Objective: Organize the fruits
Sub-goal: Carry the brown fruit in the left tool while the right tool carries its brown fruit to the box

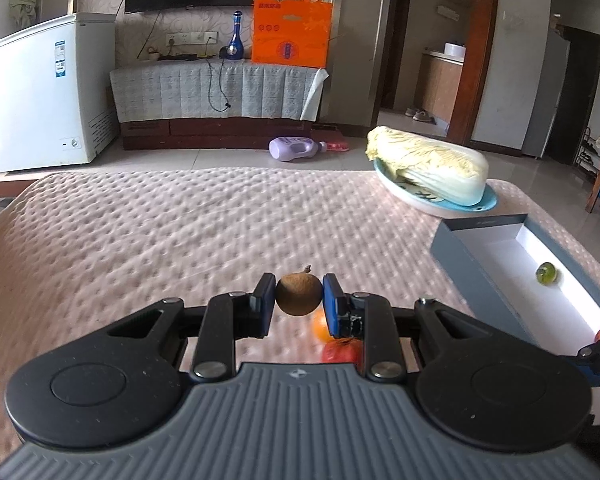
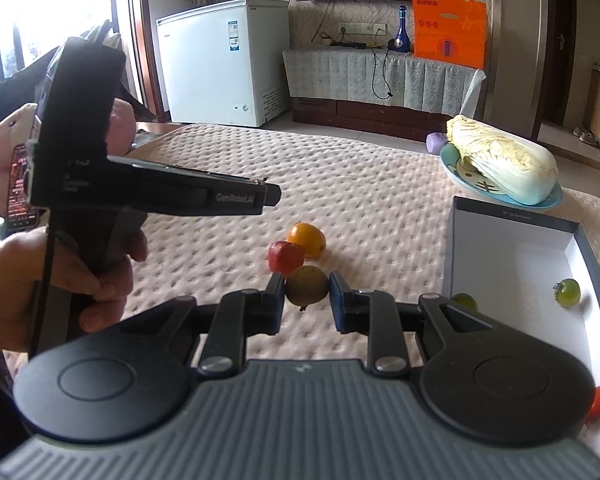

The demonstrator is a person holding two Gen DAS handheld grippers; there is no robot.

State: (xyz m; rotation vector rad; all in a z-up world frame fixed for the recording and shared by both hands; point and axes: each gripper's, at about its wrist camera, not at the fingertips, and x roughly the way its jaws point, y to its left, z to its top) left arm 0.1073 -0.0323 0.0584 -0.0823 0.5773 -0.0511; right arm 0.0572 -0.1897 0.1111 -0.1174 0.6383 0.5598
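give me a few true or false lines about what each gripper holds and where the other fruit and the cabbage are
1. The left gripper is shut on a brown round fruit. True.
2. The right gripper hangs with nothing between its fingers. False: it is shut on a greenish-brown fruit.
3. The cabbage lies in the grey box. False: it lies on a blue plate beyond the box.
4. An orange fruit and a red fruit sit together on the quilted cover. True.
5. The box holds no fruit. False: a green fruit lies inside it.
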